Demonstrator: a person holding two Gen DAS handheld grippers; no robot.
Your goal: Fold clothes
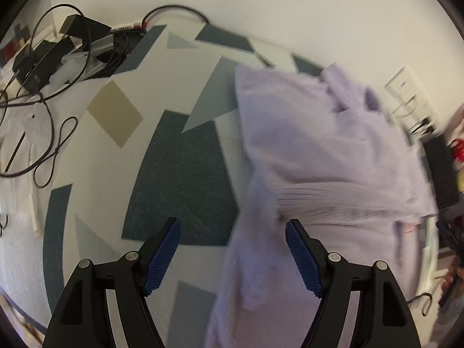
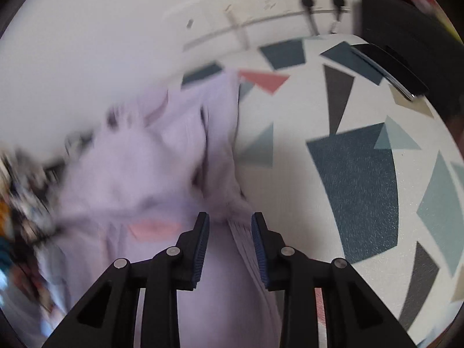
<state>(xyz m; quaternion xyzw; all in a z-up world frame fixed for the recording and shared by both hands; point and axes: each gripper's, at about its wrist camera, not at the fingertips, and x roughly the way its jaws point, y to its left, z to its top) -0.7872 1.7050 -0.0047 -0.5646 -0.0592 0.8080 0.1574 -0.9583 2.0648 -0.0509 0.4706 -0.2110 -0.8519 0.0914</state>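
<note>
fingers point(image 1: 301, 258) of the left gripper point(image 1: 233, 256) stand wide apart with nothing pinched; one blue pad hangs over the bare patterned cloth, the other over the near part of the lilac garment point(image 1: 319, 156). fingers point(image 2: 259, 249) of the right gripper point(image 2: 230, 250) are about a third open, and the garment's ribbed hem runs up between them. motion blur hides whether the pads press on it, so i cannot tell if it is gripped.

the lilac garment point(image 2: 139, 168) lies bunched on the counter point(image 1: 179, 174), toward the wall side, its hem nearest the two tools and looser folds heaped behind. it seems to sit there because the fold is only getting under way: the right tool is placed at the hem to take a corner, while the left hovers open beside the fabric's edge, probably ready to catch the matching corner so the piece can be spread flat.

counted: one garment, two grippers, two pads on each. one patterned cover lies on the counter, grey-blue shapes with a single tan diamond point(image 1: 114, 113) in the left view and a single coral triangle point(image 2: 264, 79) in the right. a tangle of black cables and boxes point(image 1: 58, 55) sits at the far corner; the cables are too looped to count. two dark plugs point(image 2: 322, 1) sit in the wall strip.
</note>
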